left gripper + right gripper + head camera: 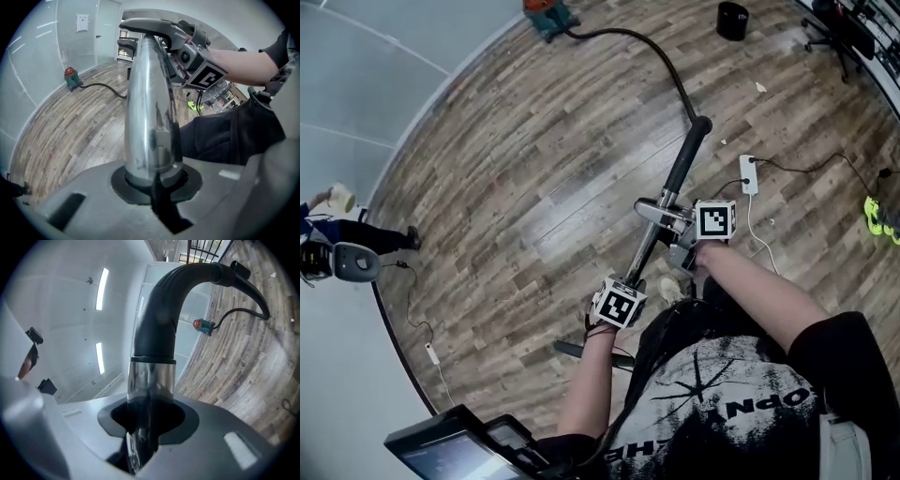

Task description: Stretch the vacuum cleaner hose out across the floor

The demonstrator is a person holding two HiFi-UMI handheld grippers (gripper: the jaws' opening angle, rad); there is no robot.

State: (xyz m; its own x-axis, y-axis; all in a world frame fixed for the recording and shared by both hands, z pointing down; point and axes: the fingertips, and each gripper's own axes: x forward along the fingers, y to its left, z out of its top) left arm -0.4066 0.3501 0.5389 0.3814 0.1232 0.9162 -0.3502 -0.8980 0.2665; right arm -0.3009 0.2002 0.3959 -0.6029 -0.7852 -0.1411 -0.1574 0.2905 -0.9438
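- On the wood-plank floor point(506, 169), in the upper centre of the head view, we see the slim black hose point(649, 45). It curves from the red-and-teal vacuum cleaner point(547, 13) at the top edge down to the matte, curved black handle point(688, 152).
- Mid-frame, the left gripper point(626, 289) has its jaws clamped round the polished chrome tube point(149, 93), low on its length.
- The right gripper point(680, 225) clasps the same tube higher up, just below the handle's collar, with its jaws pressed against the mirror-bright metal.
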